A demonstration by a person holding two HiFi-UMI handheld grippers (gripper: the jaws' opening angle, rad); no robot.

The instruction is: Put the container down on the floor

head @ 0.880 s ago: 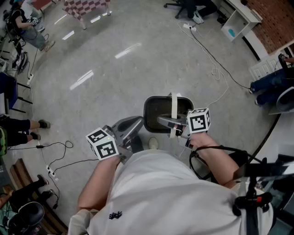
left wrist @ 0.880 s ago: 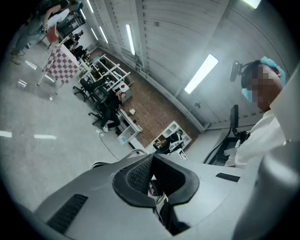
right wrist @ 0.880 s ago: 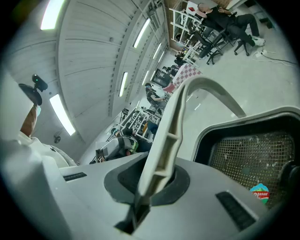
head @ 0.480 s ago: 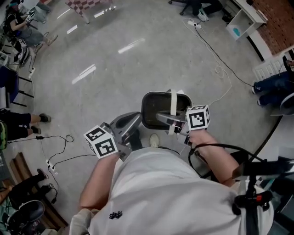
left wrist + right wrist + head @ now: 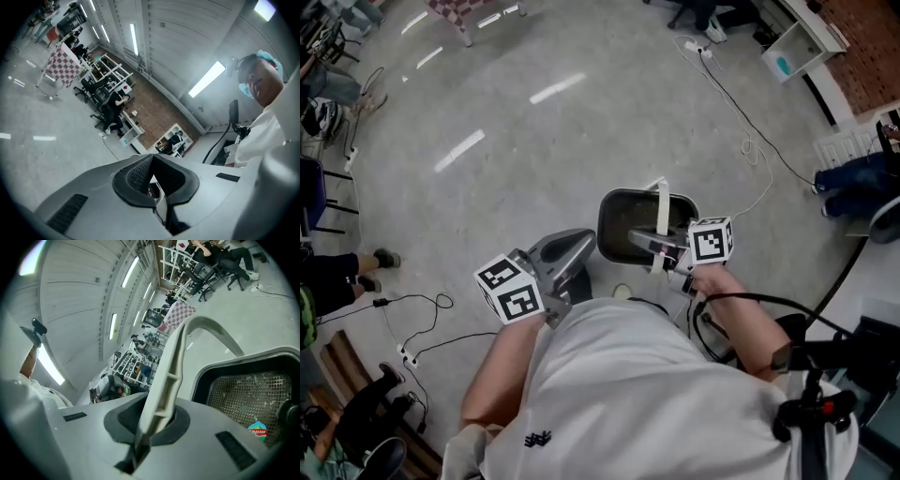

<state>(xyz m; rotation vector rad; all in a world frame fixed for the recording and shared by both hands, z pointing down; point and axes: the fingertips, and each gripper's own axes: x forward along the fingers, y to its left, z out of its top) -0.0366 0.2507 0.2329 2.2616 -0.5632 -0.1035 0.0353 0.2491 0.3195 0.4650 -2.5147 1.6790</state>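
A dark grey container [image 5: 623, 225] with a white bail handle [image 5: 661, 216] hangs in front of me above the concrete floor. My right gripper [image 5: 645, 246] is shut on that handle; in the right gripper view the white handle [image 5: 161, 394] runs between the jaws, and the container's mesh inside [image 5: 248, 399] shows to the right. My left gripper [image 5: 567, 253] is to the left of the container, apart from it. Its jaws are shut together with nothing between them [image 5: 151, 180].
White cables [image 5: 741, 122] trail over the floor to the far right, black cables [image 5: 412, 323] to the left. People stand at the left edge [image 5: 337, 272]. A checkered board [image 5: 469, 14] and white shelving [image 5: 787, 52] stand far off.
The container and my right gripper have shifted slightly right and down in the head view. The left gripper has barely moved.
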